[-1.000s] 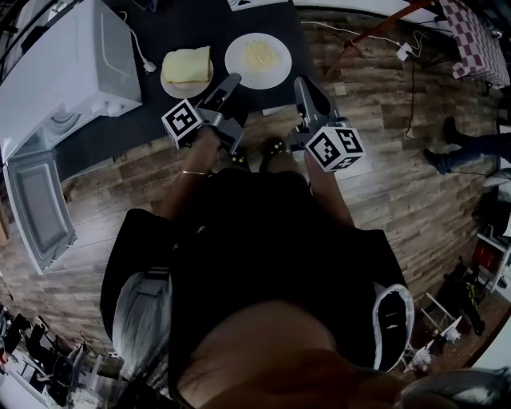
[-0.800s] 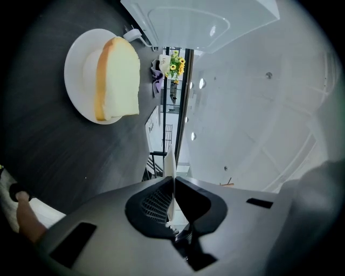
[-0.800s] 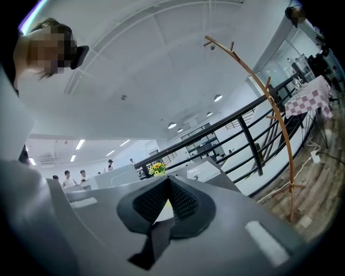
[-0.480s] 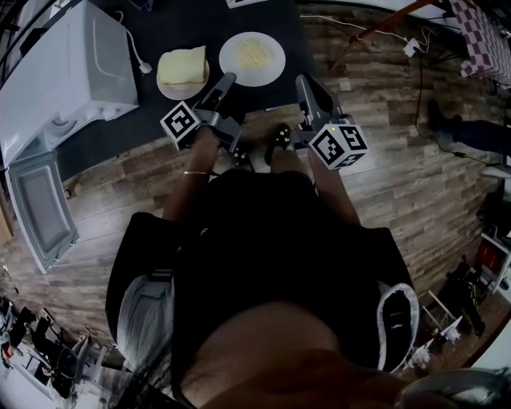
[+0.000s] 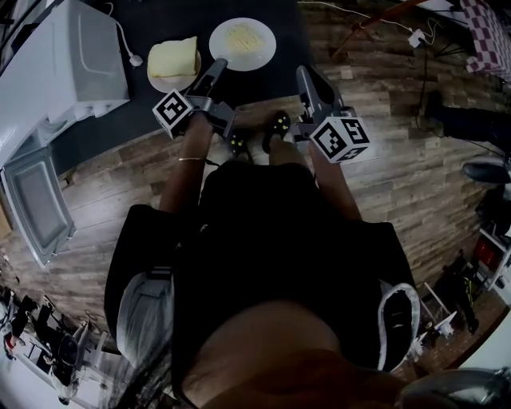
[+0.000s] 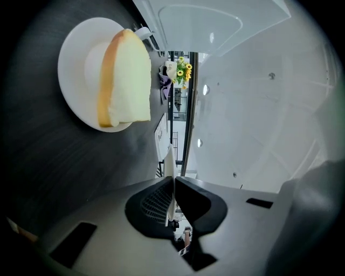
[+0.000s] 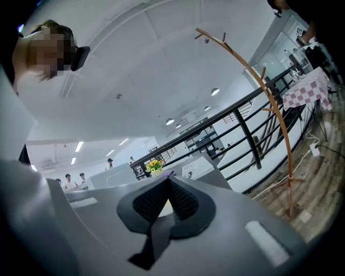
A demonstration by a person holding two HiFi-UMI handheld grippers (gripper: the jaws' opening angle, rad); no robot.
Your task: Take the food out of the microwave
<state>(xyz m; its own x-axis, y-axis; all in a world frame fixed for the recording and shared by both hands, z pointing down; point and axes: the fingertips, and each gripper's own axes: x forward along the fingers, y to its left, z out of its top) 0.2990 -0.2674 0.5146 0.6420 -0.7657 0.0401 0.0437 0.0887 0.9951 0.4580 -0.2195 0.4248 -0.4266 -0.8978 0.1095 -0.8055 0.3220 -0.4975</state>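
A white microwave [image 5: 64,64] stands at the left of the dark table [image 5: 184,16], its door [image 5: 36,208] swung open. On the table sits a white plate with a block of pale bread [image 5: 174,60] [image 6: 116,75]. To its right is a second white plate with pale yellow food [image 5: 243,41]. My left gripper [image 5: 219,65] [image 6: 172,186] is shut on that plate's near rim [image 6: 170,161], seen edge-on between the pads. My right gripper [image 5: 303,76] [image 7: 168,180] is shut and holds nothing, just off the table's right edge.
A curved wooden coat stand [image 7: 269,108] and a black railing [image 7: 242,129] lie ahead on the right. A power cord [image 5: 124,44] trails beside the microwave. Another person's legs [image 5: 463,120] are at the far right on the wooden floor. My own shoes [image 5: 275,128] stand below the table edge.
In the head view both grippers, the plates and the microwave have slid up and to the left together. The left jaws have stayed on the plate's rim. The right jaws have stayed shut.
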